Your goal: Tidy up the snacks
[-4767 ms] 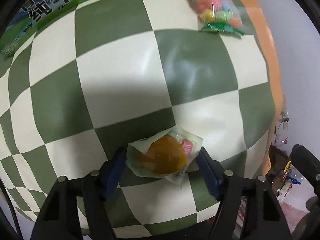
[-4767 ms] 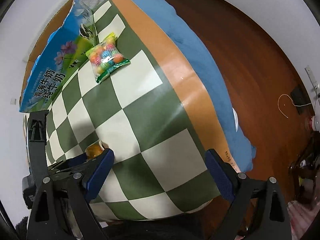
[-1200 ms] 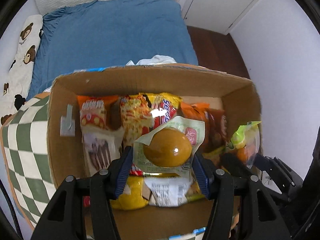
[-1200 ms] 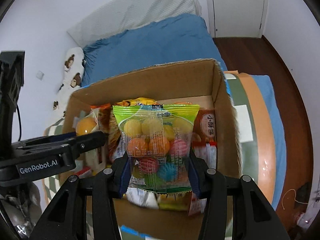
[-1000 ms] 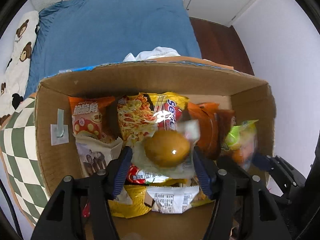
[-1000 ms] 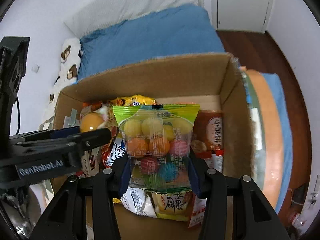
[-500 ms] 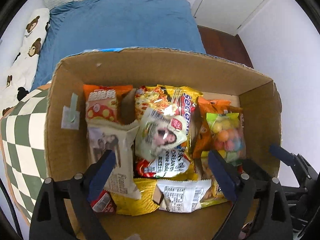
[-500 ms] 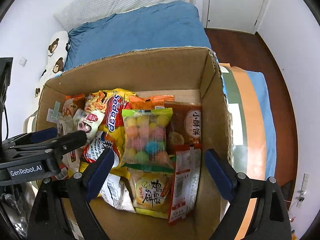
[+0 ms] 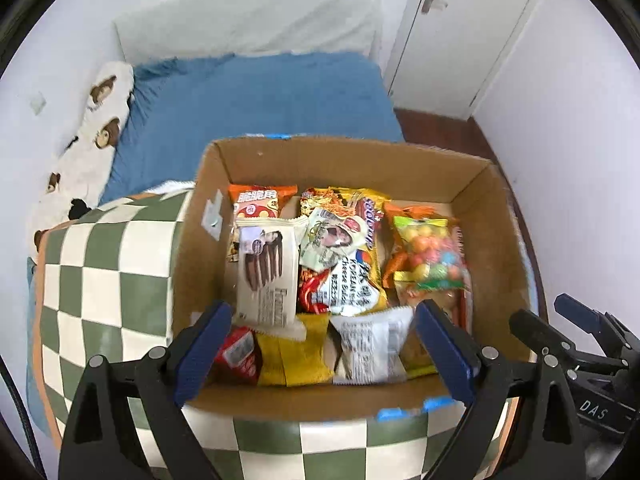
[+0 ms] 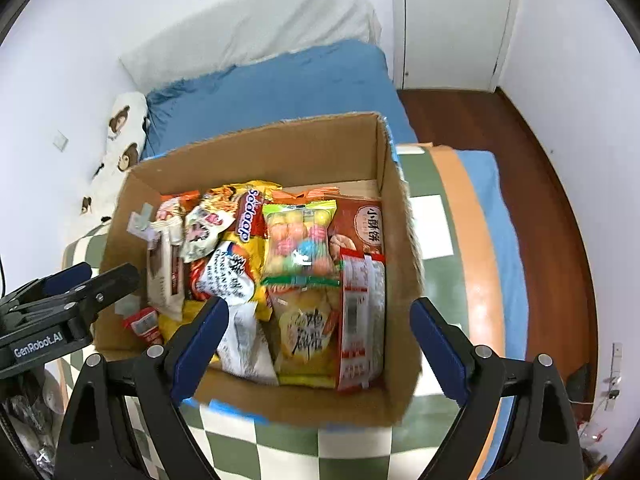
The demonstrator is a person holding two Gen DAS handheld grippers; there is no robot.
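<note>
An open cardboard box (image 9: 352, 164) (image 10: 256, 148) holds several snack packets. The clear bag of coloured candy balls (image 9: 428, 252) (image 10: 298, 244) lies inside on the right. The small white pastry packet (image 9: 336, 240) (image 10: 202, 226) lies in the middle on a yellow Sedaap noodle bag (image 9: 360, 276). My left gripper (image 9: 324, 348) is open and empty above the box's near edge. My right gripper (image 10: 318, 344) is open and empty above the same edge. The left gripper shows at the left of the right wrist view (image 10: 72, 296).
The box stands on a green and white checked cloth (image 9: 100, 272) with an orange border (image 10: 476, 248). A blue bed (image 9: 256, 100) with a bear pillow (image 9: 88, 148) lies behind. Wooden floor (image 10: 532, 168) and a white door (image 10: 448, 20) are at the right.
Both grippers carried their packets over the box, opened and dropped them in: pastry from the left, candy bag from the right. Both have since pulled back and up from the box.
</note>
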